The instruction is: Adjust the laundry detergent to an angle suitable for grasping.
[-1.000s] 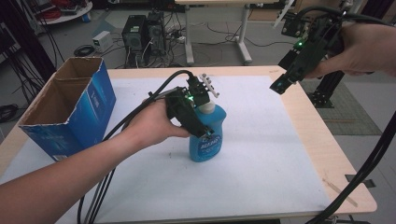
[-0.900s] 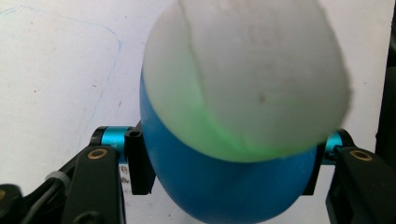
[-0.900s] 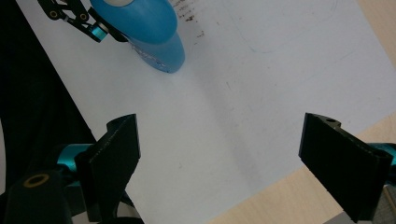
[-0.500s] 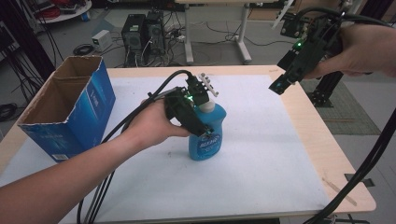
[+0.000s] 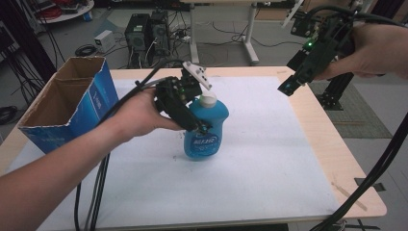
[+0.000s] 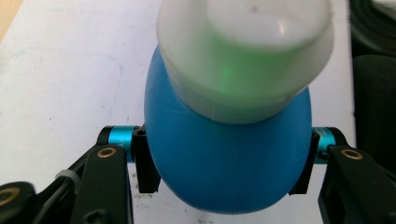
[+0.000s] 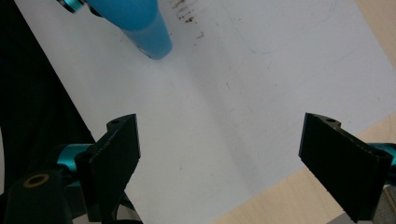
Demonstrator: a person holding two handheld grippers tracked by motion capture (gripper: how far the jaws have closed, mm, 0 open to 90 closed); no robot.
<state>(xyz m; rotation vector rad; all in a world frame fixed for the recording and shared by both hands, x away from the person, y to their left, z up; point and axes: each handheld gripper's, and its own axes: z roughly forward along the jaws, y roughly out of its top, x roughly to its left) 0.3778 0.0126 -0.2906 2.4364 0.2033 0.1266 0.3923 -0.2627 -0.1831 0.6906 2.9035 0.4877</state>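
- the left gripper (image 5: 199,126) is pinching the blue bottle (image 5: 208,130) across its rounded body, one black jaw pressing on each side just below the white cap (image 5: 208,99), as the left gripper view is showing.
- the bottle is standing upright near the middle of the white table cover (image 5: 269,163), its base apparently touching the sheet (i cannot tell whether it is lifting yet).
- the step in hand is looking like a grasp-and-carry; to do it well, the squeeze should be staying firm and level, because the smooth, bulging plastic is inviting a slip upward or downward.
- the right gripper (image 5: 287,86) is hanging in the air over the far right of the table, jaws spread wide and holding nothing.
- the open cardboard box (image 5: 72,108), blue-sided and matte, is sitting at the left edge, well apart from the bottle.
- the cap is looking ribbed and slightly translucent; the bottle is glossy and carrying a printed label on its near face.
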